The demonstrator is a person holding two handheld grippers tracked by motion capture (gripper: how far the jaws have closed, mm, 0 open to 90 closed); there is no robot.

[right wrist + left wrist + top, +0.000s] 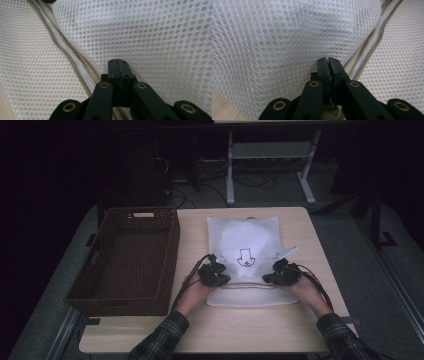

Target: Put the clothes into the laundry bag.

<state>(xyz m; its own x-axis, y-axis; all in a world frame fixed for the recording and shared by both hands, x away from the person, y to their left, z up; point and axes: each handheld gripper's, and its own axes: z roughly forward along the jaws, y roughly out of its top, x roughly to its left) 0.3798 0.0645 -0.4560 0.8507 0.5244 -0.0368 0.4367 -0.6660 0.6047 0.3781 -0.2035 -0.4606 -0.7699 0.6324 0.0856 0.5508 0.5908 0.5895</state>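
At the near edge of the table (pixel 240 335) the person's two forearms in plaid sleeves come in, each hand holding a claw. The left claw (pixel 216 275) and the right claw (pixel 281 275) sit side by side at the near end of a white mesh bag (pixel 245 240), well apart from each other, with a pale zipper line (pixel 247 285) running between them. In the left claw's own view the left claw (pixel 329 61) has its jaws pressed together, pinching a fold of the mesh bag (pixel 274 37) just beside the beige zipper (pixel 372 40). In the right claw's own view the right claw (pixel 118 62) is likewise clamped shut on the mesh bag (pixel 155 30), close to the zipper (pixel 67 47). The bag lies in the middle of the table, reaching toward the far edge, and something white with a black arrow mark (pixel 245 257) shows inside it. At the left edge of the table stands a dark wicker basket (pixel 107 295), just beside the bag.
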